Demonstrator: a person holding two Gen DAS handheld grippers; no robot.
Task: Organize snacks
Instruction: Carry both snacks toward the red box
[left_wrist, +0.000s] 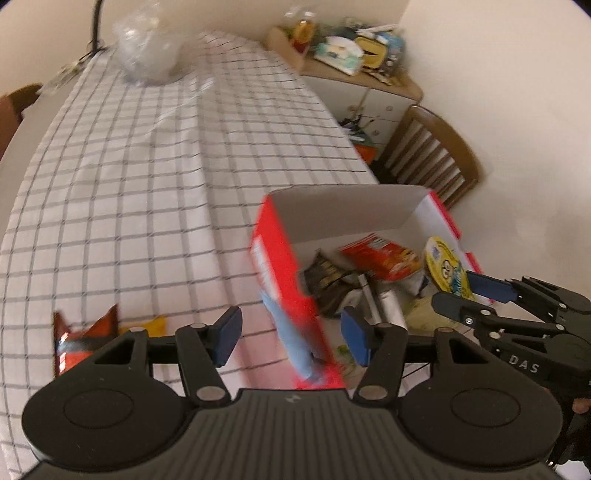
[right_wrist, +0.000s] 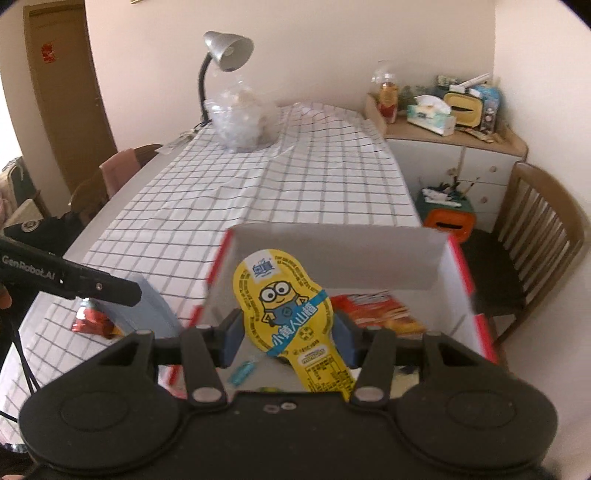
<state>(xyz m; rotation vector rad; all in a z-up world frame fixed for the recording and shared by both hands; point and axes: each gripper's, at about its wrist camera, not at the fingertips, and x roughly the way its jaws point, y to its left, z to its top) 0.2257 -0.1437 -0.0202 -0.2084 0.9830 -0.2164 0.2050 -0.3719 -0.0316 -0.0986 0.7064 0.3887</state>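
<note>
The yellow Minion snack pouch (right_wrist: 286, 319) sits pinched between the blue pads of the right tool (right_wrist: 288, 338), held upright over the near end of the open red cardboard box (right_wrist: 458, 254), probably so it can drop in beside the red snack packet (right_wrist: 376, 308) already lying there. The left tool (left_wrist: 291, 334) hangs spread and empty just left of the box, near a red-orange snack bag (left_wrist: 79, 341) on the checked counter (left_wrist: 147, 177), likely the next pick.

Left gripper (left_wrist: 291, 334) low centre of frame, jaws apart, nothing between pads. Right gripper (right_wrist: 290, 338) low centre, pads clamped on yellow snack pouch (right_wrist: 284, 306), pointing downward
</note>
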